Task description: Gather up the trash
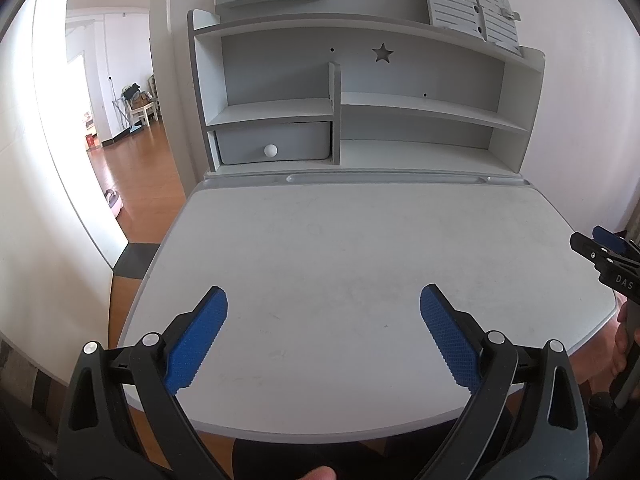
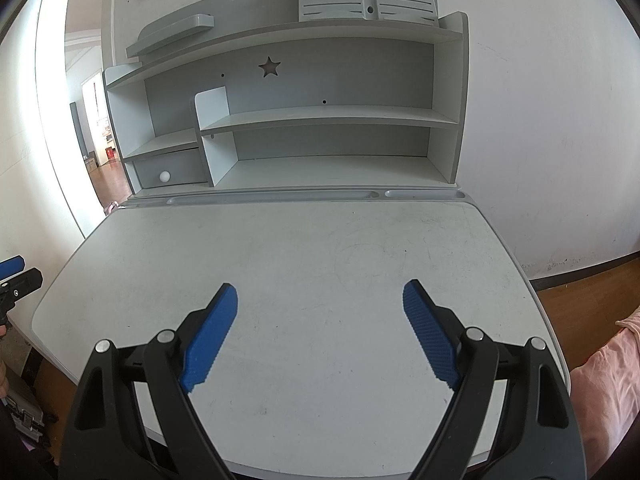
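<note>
No trash shows in either view. My left gripper [image 1: 324, 300] is open and empty, held over the near part of the white desk top [image 1: 340, 248]. My right gripper [image 2: 320, 296] is open and empty over the same desk top [image 2: 312, 256]. The right gripper's tip shows at the right edge of the left wrist view [image 1: 600, 250]. The left gripper's tip shows at the left edge of the right wrist view [image 2: 18, 276]. The desk surface bears only faint scuffs and specks.
A grey-white shelf hutch [image 1: 360, 100] stands at the desk's back, with a small drawer [image 1: 274, 142] and a white knob. A slatted grey book stand [image 2: 366, 0] sits on top. Wooden floor [image 1: 132, 168] lies left. Pink cloth [image 2: 604, 384] lies right.
</note>
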`<state>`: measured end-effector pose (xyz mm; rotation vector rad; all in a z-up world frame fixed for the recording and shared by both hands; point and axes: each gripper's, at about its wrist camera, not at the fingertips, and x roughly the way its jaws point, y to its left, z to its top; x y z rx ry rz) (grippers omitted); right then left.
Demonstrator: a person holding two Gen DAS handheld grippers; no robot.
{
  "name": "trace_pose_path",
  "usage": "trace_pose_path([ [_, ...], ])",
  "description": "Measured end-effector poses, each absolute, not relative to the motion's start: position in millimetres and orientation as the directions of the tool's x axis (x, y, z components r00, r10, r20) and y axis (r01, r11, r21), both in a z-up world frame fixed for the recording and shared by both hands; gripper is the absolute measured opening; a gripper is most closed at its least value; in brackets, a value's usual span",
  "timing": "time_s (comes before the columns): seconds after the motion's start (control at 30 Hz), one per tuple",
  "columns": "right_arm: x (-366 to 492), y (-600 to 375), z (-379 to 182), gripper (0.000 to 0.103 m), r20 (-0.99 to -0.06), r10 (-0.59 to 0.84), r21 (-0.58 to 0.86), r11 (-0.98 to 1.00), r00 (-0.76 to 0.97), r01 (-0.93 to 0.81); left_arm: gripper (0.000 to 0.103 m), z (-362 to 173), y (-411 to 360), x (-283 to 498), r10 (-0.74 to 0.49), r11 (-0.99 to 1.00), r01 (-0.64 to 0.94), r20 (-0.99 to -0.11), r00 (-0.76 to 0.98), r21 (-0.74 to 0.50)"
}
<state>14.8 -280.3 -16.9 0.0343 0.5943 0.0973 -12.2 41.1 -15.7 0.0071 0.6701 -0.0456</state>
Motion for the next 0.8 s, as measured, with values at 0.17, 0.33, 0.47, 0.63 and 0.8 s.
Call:
trace_pose_path([
  [0.17, 14.4, -279.4, -17.0, 0.082, -0.556, 0.101, 0.060, 0.995, 0.825, -0.082, 0.094, -17.0, 42.1, -13.4, -0.040, 0.999, 0.045, -0.621, 0.783, -0.008],
  [0.33, 14.6, -279.3, -17.1, 0.082, -0.557, 0.101, 0.060, 0.995, 0.824, -0.082, 0.094, -14.8, 41.3, -11.9, -0.036, 0.999, 0.041, -0.619, 0.784, -0.006],
  [0.47, 14.6, -280.0, -17.0, 0.082, -0.557, 0.101, 0.060, 0.995, 0.824, -0.082, 0.094, -14.1, 40.6, -13.9, -0.031, 0.999, 0.043, -0.611, 0.791, 0.005],
  [0.63, 13.9, -280.0, -17.2, 0.082, -0.557, 0.104, 0.061, 0.995, 0.824, -0.084, 0.094, -12.1, 41.0, -11.2, -0.038, 0.999, 0.044, -0.619, 0.785, -0.004],
  [0.8, 14.2, -280.2, -16.9, 0.082, -0.557, 0.103, 0.059, 0.995, 0.824, -0.085, 0.094, -12.2, 40.9, -9.1, -0.047, 0.999, 0.049, -0.629, 0.776, -0.013],
])
